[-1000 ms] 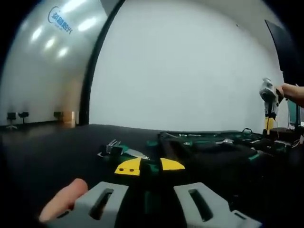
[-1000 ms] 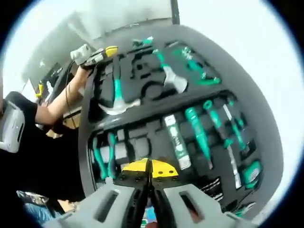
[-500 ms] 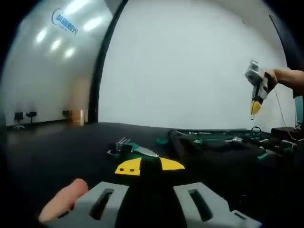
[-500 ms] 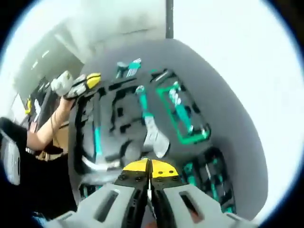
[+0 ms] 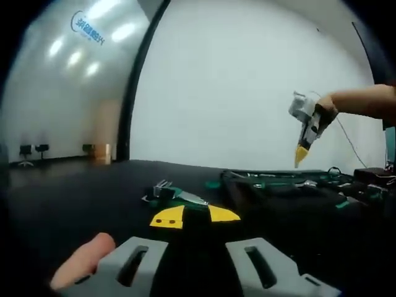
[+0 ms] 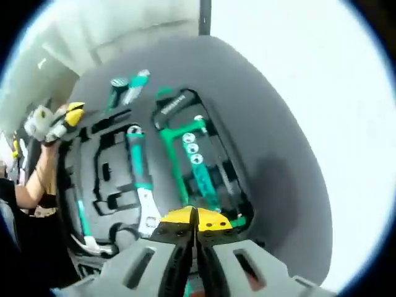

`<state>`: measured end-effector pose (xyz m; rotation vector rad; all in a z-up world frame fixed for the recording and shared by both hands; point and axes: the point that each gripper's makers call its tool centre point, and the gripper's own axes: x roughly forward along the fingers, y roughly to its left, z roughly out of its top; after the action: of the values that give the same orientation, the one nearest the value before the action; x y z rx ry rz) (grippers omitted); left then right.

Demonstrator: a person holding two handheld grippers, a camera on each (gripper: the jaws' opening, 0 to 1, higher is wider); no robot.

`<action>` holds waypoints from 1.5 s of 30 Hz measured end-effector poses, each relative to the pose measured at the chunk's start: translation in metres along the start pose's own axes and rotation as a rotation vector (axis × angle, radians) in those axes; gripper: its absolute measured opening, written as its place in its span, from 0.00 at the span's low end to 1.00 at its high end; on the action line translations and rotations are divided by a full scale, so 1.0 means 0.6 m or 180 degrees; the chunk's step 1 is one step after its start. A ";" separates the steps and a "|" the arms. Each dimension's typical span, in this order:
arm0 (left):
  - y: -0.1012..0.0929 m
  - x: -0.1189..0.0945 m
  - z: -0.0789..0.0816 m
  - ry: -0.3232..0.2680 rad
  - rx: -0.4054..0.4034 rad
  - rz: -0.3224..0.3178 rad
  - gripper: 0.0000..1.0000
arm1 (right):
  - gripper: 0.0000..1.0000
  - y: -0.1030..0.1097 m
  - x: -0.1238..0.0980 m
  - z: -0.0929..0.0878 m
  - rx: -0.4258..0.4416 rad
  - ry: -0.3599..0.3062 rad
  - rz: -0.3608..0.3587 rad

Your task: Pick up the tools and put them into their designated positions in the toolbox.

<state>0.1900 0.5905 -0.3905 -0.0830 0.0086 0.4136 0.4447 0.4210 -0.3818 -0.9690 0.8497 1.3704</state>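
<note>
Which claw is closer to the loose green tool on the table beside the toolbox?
Left. The green tool lies just ahead of the left claw; the right claw hangs high above the toolbox.

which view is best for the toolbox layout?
The right gripper view. It looks down into the open toolbox, so the foam cutouts, the adjustable wrench and the green-framed saw are laid out plainly. The left gripper view sees the toolbox edge-on from table height, a low dark slab with its slots hidden.

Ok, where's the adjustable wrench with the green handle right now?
In the right gripper view, the adjustable wrench lies in the toolbox, left of the green hacksaw frame, just above and left of the right gripper.
</note>
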 end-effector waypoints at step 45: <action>0.004 0.002 -0.006 0.0065 0.0112 0.0111 0.14 | 0.00 -0.013 0.055 0.031 -0.0132 0.0163 -0.0015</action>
<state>0.1902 0.5927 -0.3944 -0.0526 0.0376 0.4473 0.4528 0.4515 -0.4045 -1.0413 0.8594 1.3688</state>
